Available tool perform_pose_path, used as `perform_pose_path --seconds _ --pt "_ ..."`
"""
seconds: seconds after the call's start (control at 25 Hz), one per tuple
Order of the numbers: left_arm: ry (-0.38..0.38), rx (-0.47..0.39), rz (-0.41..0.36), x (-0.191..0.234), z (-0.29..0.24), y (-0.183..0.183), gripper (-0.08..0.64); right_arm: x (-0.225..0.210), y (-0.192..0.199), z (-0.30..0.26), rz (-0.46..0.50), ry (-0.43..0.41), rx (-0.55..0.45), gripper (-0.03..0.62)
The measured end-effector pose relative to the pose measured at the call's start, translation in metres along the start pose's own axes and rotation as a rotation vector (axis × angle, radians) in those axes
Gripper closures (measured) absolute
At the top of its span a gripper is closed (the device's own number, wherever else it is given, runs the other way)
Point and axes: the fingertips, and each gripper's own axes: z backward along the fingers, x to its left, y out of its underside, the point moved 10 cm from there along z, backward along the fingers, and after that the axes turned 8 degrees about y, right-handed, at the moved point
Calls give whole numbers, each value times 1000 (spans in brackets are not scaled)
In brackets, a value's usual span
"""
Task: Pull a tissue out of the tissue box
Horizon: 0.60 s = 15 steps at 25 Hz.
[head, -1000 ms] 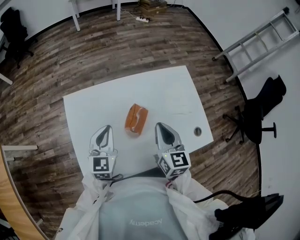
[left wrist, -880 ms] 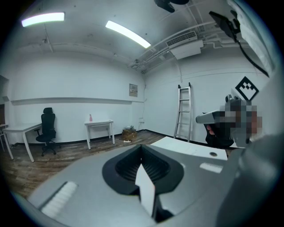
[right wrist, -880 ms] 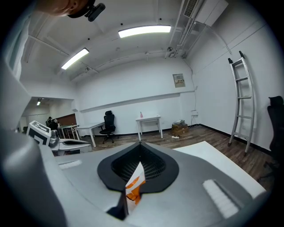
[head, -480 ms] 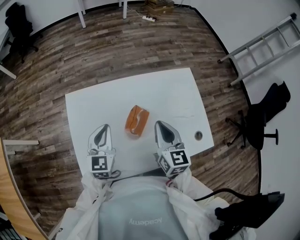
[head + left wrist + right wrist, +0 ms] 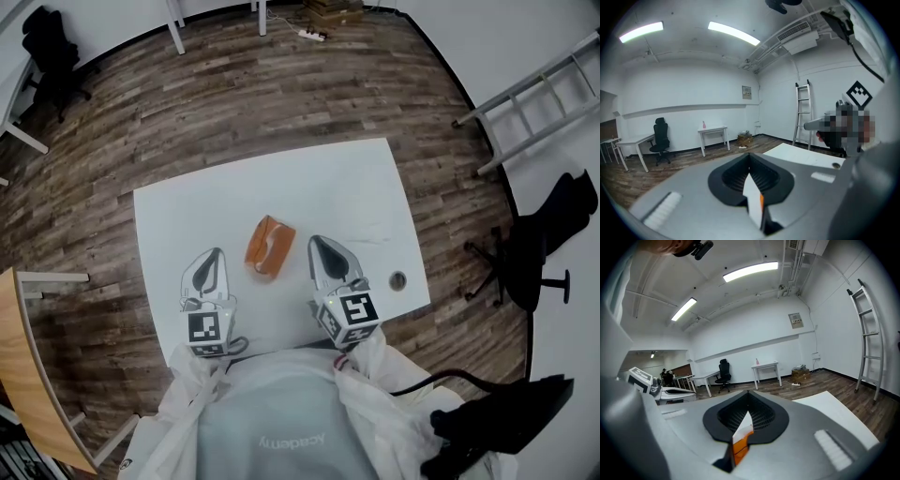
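Left gripper [image 5: 213,253] and right gripper [image 5: 315,241], both pinched shut and empty, flank the tissue box [image 5: 269,246] toward the table's [image 5: 356,183] near edge.

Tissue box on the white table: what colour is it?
The tissue box is orange; the head view shows it best.

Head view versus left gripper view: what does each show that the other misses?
Head view only: the orange tissue box seen whole, lying on the table between the left tool and the right tool. Left gripper view only: the ceiling lights and a wall picture. Both: the white table and the ladder.
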Motion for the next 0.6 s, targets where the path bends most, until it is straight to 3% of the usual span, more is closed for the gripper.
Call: perform_pose_path --seconds 0.6 --pt "-18 100 0 -2 6 8 560 -6 3 -1 -12 -22 -21 592"
